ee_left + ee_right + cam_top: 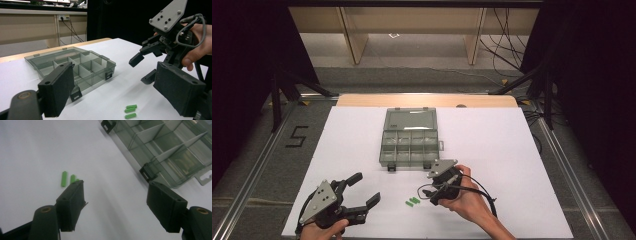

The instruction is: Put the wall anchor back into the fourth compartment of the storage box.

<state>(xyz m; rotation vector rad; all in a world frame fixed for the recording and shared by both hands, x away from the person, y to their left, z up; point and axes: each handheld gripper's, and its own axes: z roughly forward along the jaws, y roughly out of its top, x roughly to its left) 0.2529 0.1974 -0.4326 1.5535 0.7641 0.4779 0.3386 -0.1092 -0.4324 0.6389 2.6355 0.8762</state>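
Three small green pegs (412, 201) lie side by side on the white table top, near its front edge. My right gripper (426, 193) hovers just right of them, held in a hand, its jaws open and pointing left toward the pegs. In the right gripper view its jaws (115, 186) stand apart over bare table, with the pegs (67, 178) just beyond the left pad. My left gripper (366, 188) rests at the front left, open and holding nothing. From the left gripper view (113, 75) I see the pegs (130, 110) and the right gripper (142, 69) above them.
A smoky clear compartment box (383, 150) sits open at the table's middle, lid laid back, its compartments looking bare. It shows in the left gripper view (37, 61) and the right gripper view (175, 182). Black drapes and stand legs flank the table.
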